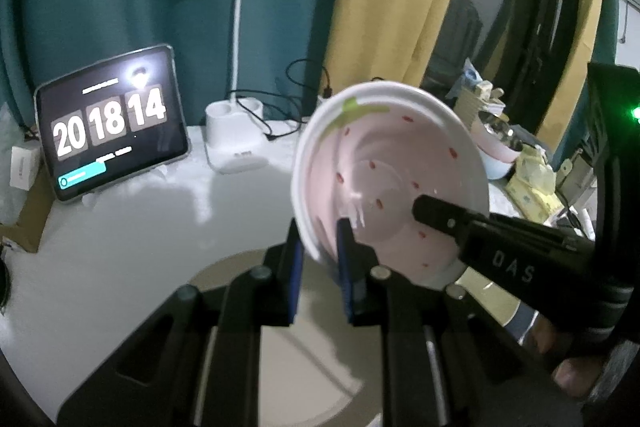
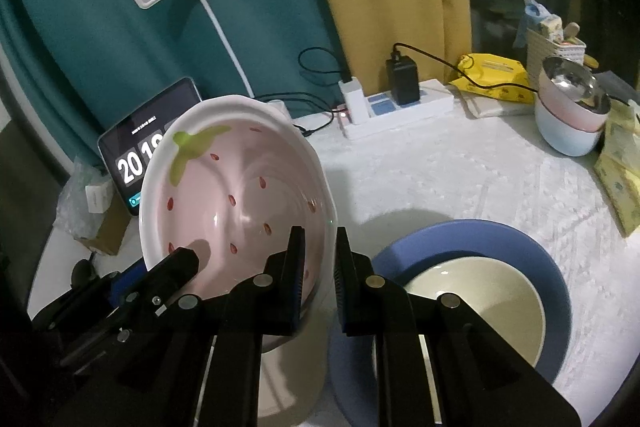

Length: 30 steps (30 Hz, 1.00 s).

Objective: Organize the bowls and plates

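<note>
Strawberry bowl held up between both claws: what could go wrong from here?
1. The strawberry bowl is tilted steeply and pinched only at its rim by the left claw and right claw; uneven motion might twist it loose.
2. If it slips, it would likely land on the cream bowl in the blue plate and could chip them.

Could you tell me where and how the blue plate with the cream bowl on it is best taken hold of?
Grip the blue plate by its bare outer rim, coming in low from the right side. The cream bowl fills its middle, and the strawberry bowl, held by both hand-held grippers, crowds its left.
</note>
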Available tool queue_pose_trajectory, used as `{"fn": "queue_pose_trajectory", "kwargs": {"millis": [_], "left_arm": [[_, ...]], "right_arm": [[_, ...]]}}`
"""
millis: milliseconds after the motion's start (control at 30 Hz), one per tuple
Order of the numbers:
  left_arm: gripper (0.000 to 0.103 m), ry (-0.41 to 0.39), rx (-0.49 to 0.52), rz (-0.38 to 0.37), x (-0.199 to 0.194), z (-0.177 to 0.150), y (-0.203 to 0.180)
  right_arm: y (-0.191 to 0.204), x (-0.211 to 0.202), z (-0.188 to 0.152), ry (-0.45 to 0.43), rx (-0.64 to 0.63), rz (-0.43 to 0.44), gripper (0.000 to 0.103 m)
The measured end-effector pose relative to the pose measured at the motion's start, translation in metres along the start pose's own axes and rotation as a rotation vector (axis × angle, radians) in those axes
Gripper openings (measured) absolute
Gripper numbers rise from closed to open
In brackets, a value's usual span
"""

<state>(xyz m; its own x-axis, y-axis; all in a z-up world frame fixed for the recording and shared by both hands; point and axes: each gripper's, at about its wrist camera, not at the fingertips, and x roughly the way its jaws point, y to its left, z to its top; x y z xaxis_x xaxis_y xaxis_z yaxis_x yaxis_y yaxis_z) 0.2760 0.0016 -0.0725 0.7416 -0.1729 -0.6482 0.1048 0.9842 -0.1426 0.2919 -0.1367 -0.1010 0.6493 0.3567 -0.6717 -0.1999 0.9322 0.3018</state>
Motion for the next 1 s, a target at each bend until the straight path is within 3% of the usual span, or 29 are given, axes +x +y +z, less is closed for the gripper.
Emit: {"fn": "queue_pose_trajectory", "kwargs": {"millis": [1000], "left_arm": [[0.018,0.106,0.116,-0.08,0.027,-0.035,-0.092]], "right_arm": [[-0.096,-0.035,-0.038,0.022,0.097,-0.066,0.015]]}}
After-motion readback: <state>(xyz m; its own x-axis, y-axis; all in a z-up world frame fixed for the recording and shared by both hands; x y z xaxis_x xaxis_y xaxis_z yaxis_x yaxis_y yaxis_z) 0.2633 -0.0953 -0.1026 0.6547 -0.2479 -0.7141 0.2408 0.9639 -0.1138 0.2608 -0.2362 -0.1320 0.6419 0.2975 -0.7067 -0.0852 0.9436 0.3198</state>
